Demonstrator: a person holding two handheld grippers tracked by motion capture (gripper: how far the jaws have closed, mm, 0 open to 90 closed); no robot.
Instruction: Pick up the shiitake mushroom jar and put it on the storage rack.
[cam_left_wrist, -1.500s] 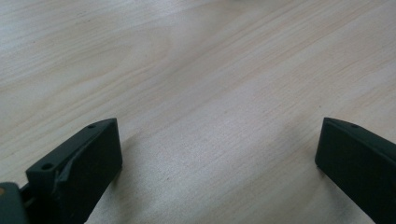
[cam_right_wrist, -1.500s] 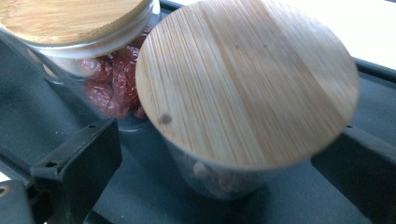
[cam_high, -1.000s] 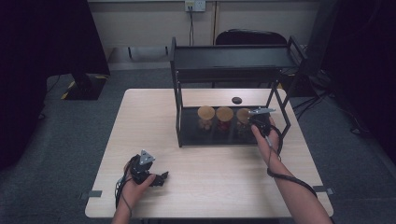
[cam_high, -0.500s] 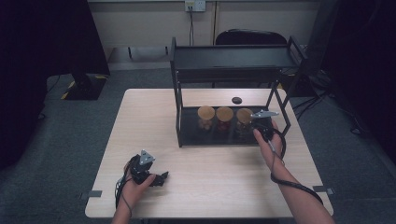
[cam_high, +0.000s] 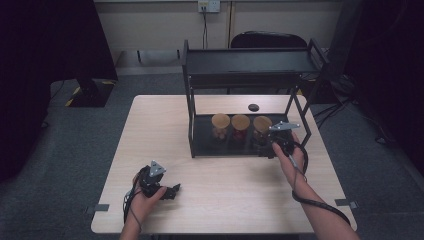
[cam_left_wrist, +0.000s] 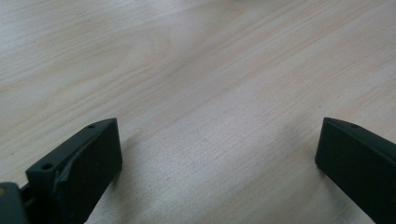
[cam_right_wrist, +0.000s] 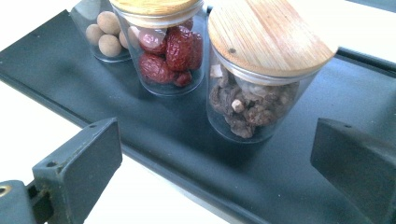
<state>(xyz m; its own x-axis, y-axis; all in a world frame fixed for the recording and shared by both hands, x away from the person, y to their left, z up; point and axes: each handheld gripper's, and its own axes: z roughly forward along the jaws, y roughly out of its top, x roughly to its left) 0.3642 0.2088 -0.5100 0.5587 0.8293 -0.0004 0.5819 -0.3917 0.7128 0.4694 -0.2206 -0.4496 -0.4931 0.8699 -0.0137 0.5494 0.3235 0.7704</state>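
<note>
pale wood grain covers the table, which stands on grey carpet and fills the middle of the high view. nearest, at the lower left of that view, the left gripper lies low over the table in the person's hand; in the left gripper view its jaws stand wide apart with bare wood between them. to the right of centre, the right gripper is held at the front edge of a black two-tier rack, with its cable looping back along the forearm toward the lower right. in the right gripper view its jaws are spread wide with nothing between them, and they face the rack's dark bottom shelf. on that shelf stand three glass jars with wooden lids. closest to the jaws is the jar of brown dried pieces, at the upper right of that view. just beside it, upper centre, is the jar of red dates. farthest, at the upper left, is the jar of round tan balls. beyond the rack, a small black disc lies on the table.
</note>
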